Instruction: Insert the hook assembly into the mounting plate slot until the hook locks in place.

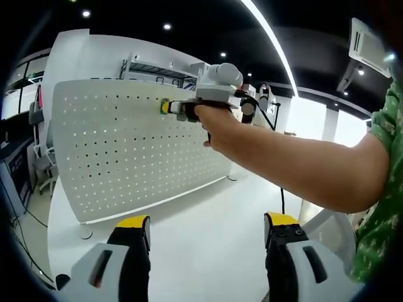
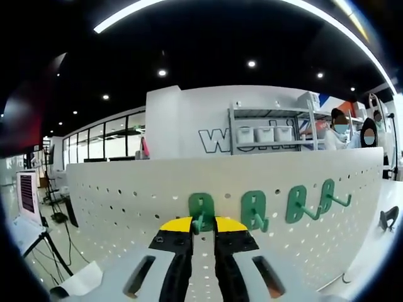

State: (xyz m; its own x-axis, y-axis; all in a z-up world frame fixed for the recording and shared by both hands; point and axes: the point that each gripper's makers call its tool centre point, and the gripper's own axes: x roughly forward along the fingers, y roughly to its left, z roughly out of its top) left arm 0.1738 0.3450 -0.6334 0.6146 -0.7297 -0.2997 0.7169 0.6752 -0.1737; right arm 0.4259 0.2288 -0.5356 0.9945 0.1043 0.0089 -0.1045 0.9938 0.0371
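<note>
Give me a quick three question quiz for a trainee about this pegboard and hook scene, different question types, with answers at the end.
1. True or false: the right gripper has its jaws closed on a green hook at the white pegboard.
2. Multiple choice: how many green hooks show along the pegboard in the right gripper view? A) two B) four C) six
3. Fill in: in the left gripper view, the left gripper has its jaws ____, with nothing between them.

Key: 1 true; 2 B, with the other three hooks to the right of the held one; 3 open.
</note>
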